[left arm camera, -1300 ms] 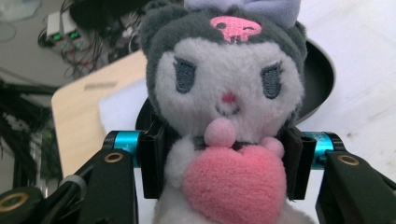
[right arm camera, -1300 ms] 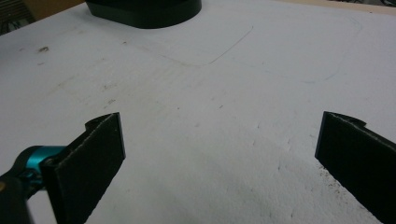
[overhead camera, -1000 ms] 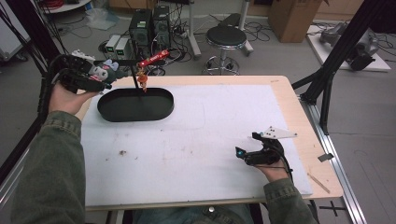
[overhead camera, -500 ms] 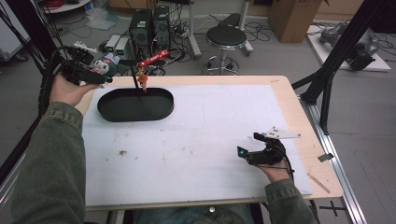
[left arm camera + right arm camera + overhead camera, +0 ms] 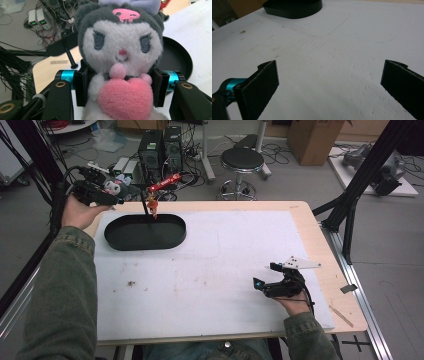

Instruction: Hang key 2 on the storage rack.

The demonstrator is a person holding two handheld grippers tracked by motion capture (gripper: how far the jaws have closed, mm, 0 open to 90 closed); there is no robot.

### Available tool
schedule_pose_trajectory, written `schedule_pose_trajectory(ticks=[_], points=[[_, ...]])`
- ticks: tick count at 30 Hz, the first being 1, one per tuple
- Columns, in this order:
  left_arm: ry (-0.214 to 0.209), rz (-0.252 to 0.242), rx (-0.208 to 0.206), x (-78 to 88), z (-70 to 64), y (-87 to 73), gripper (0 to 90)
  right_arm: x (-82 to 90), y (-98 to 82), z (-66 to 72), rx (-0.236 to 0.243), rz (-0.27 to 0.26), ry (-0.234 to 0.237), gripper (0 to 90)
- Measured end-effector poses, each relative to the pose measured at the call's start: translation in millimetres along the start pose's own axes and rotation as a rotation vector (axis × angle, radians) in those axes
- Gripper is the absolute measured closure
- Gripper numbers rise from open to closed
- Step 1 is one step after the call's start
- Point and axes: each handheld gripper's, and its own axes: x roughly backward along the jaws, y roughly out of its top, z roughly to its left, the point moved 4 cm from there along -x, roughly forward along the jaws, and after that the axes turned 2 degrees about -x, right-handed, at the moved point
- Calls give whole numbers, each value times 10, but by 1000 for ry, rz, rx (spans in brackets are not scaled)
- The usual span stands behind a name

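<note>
One plush toy (image 5: 120, 62), clamped in the left claw (image 5: 112, 190) at the high view's upper left, seems bound for the black tray (image 5: 145, 232) just right; next, lower and release, while the right claw (image 5: 272, 282) rests open on the tabletop (image 5: 210, 270).

Plush toy (image 5: 117, 186) held off table's far-left corner, just left of tray (image 5: 145, 232); right gripper (image 5: 265, 282) near-right on mat (image 5: 215, 270).

floor: grey, strewn with cables (image 5: 285, 155)
seat: round black stool (image 5: 242, 159) behind the table
boxes: computer towers (image 5: 161, 146), cardboard box (image 5: 312, 134)
frame: black struts (image 5: 367, 172) right
</note>
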Motion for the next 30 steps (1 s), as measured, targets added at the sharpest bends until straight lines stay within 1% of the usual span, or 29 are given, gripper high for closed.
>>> schedule_pose_trajectory(ticks=[6, 9, 10, 11, 12, 13, 14, 15, 17, 18, 20, 21, 24, 25, 27, 28, 30], points=[[-18, 21, -9, -86, 14, 96, 455, -8, -5, 5, 6, 4, 7, 4], [-23, 18, -4, -104, 45, 164, 447, -16, -7, 11, 5, 8, 14, 4], [-32, 22, 6, -112, 59, 175, 435, -19, -7, 9, 6, 7, 13, 4], [-32, 26, 14, -116, 72, 175, 410, -19, -7, 14, 1, 8, 13, 4], [-9, 29, 19, -118, 86, 169, 374, -18, -8, 10, 6, 8, 14, 4], [8, 28, 22, -115, 95, 163, 316, -15, -10, 13, 1, 9, 14, 4], [13, 21, 23, -100, 99, 157, 270, -15, -11, 12, 4, 7, 13, 4], [10, 6, 28, -79, 97, 149, 242, -15, -11, 12, 9, 4, 13, 4], [9, -27, 37, -30, 97, 125, 160, -9, -12, 25, 5, 6, 17, 4], [0, -47, 40, 1, 98, 102, 154, -9, -11, 28, 4, 2, 15, 4], [-25, -66, 54, 31, 99, 71, 122, -9, -11, 31, 10, 1, 16, 4], [-50, -85, 60, 50, 101, 40, 109, -6, -11, 35, 6, 4, 16, 4], [-98, -128, 78, 78, 86, -36, 87, -4, -7, 33, 8, -3, 16, 4], [-113, -154, 88, 87, 76, -69, 74, -8, -6, 30, 12, -5, 16, 4], [-130, -195, 95, 113, 72, -126, 63, -7, -4, 31, 5, -6, 16, 4], [-136, -228, 104, 129, 69, -159, 63, -6, -5, 32, 2, -5, 15, 4], [-154, -268, 129, 151, 62, -207, 63, -7, -4, 27, 6, -7, 14, 4]])
